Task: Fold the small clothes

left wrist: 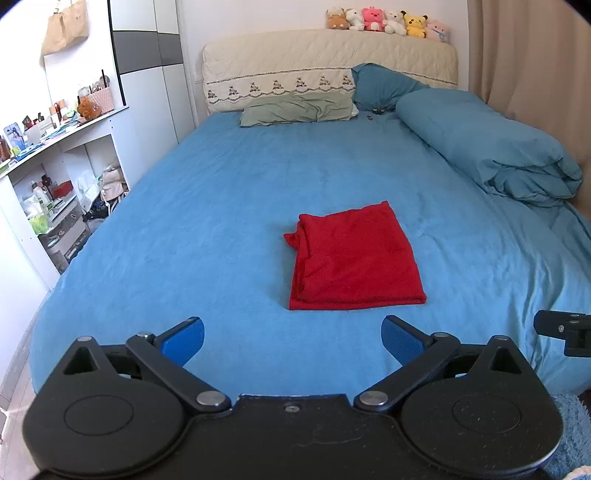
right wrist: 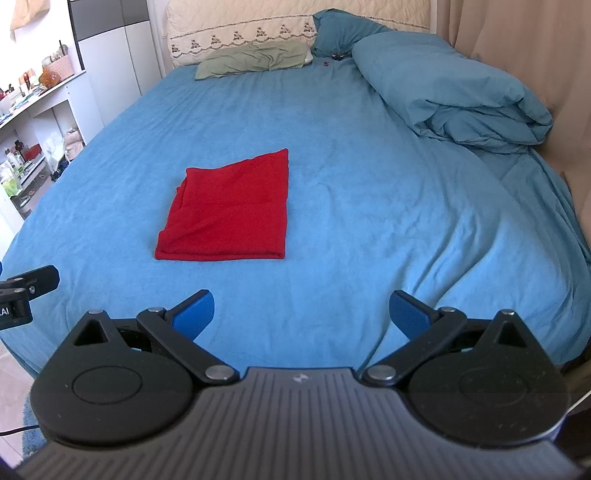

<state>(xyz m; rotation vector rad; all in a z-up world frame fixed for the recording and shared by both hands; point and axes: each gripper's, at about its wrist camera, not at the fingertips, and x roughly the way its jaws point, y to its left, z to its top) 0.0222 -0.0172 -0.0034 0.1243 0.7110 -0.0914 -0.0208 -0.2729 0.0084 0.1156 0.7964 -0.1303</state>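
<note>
Blue bedsheet [left wrist: 207,206] under folded red garment [left wrist: 354,258]

— How's the left gripper [left wrist: 292,339] held?
— Low centre of its frame, jaws spread wide, empty.
— The right gripper [right wrist: 301,314]?
— Same: bottom centre, blue pads [right wrist: 195,314] well apart, gripping nothing.

A home bedroom, seemingly: bed [left wrist: 221,206], pillow [left wrist: 295,107], plush toys [left wrist: 384,22].

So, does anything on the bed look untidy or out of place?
Mostly no. The red garment lies folded flat on the blue sheet, but its left edge bunches, with a layer sticking out. Both tongs, left and right, are open and clear of it.
</note>
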